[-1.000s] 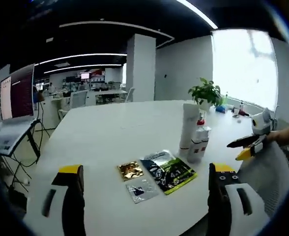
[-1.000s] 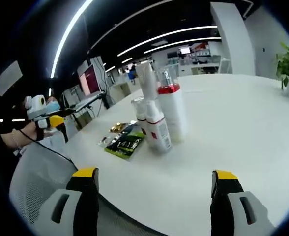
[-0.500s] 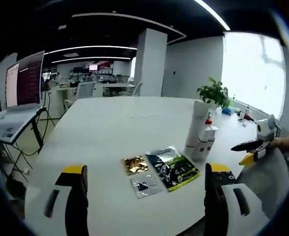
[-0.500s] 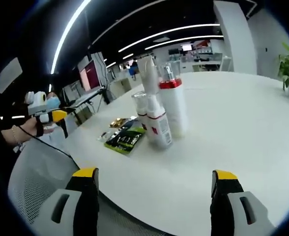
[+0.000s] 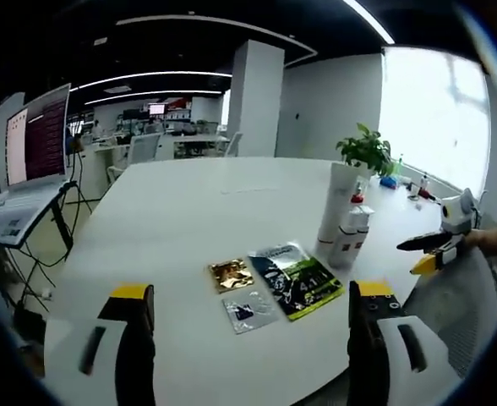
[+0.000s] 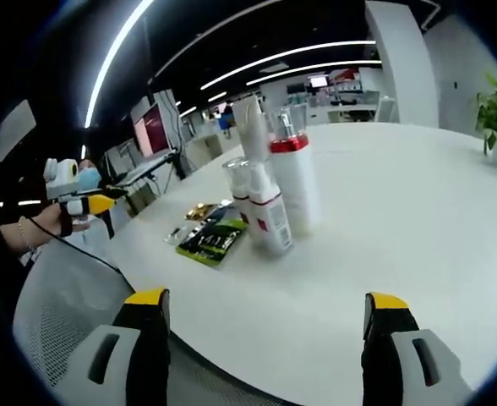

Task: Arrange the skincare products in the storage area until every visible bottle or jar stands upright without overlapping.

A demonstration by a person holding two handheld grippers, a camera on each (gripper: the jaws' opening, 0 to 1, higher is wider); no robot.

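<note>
Bottles (image 5: 343, 222) already stand upright right of centre on the table (image 5: 181, 211), sachets (image 5: 295, 281) lying flat beside them; left gripper (image 5: 247, 338) and right gripper (image 6: 264, 342) both gape empty, so little seems left

I see bottles (image 5: 343, 228) clustered upright on tabletop (image 5: 189, 220); sachets (image 5: 274, 283) flat just left; plant (image 5: 368, 152) behind.

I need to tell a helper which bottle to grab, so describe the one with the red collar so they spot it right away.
On the white round table, find the cluster of upright white bottles beside the flat sachets. The white pump bottle with the red collar is the widest there, and its neighbours carry no such red band.
</note>
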